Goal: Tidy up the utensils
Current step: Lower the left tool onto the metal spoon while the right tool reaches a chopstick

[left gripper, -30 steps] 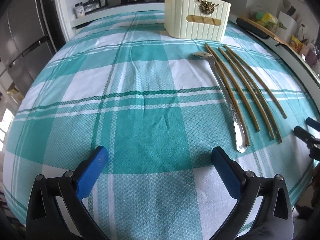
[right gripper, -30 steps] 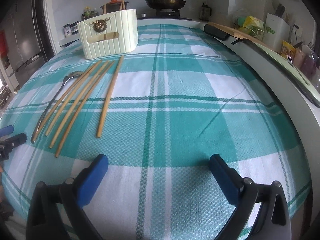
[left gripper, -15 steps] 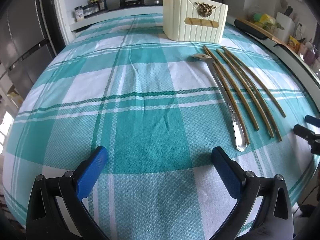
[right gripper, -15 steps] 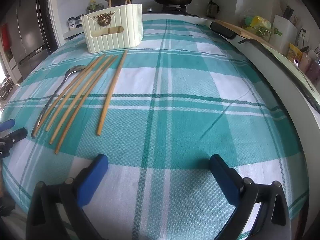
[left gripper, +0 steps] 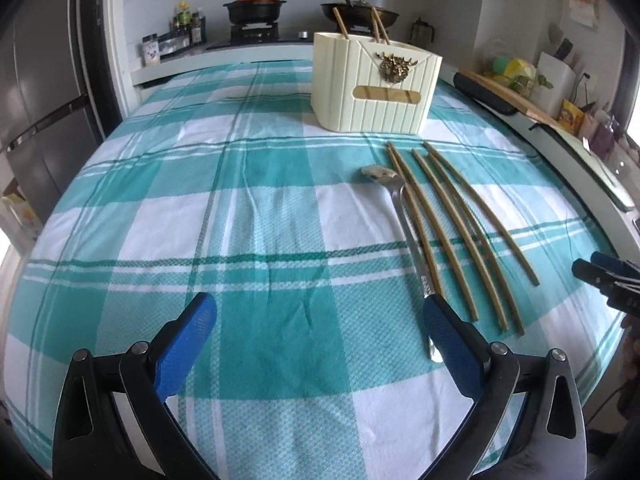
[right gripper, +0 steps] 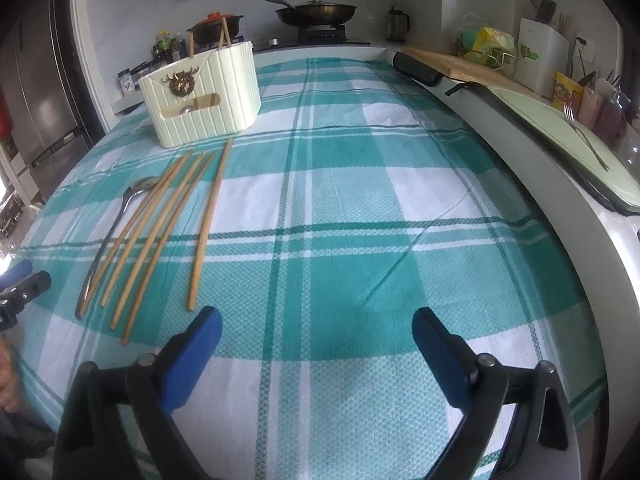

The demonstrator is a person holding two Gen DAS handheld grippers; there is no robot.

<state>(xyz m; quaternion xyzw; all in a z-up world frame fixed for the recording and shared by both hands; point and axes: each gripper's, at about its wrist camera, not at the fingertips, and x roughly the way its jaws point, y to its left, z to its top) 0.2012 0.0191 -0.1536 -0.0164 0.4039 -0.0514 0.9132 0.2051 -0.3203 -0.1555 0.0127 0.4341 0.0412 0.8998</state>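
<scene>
Both my grippers hang over the checked tablecloth (left gripper: 256,216) with nothing held: my left gripper (left gripper: 320,344) stands wide apart and empty, and my right gripper (right gripper: 316,352) is empty too, its jaws closing with only cloth between them. The four loose chopsticks (right gripper: 160,232) and the spoon (left gripper: 404,216) lie in a fan at 10 o'clock from my right gripper, tips toward the cream utensil holder (right gripper: 204,96), which already carries two chopsticks upright. Procedure, as I judge it: take the outermost chopstick (right gripper: 208,220) first, since it lies apart from the others; grip near its middle and lift level. One chopstick lies across the spoon handle, so clear it before the spoon. Stove, pans (right gripper: 316,12) and cutting board (right gripper: 452,68) sit well clear at 12 to 2 o'clock; nothing blocks the path
</scene>
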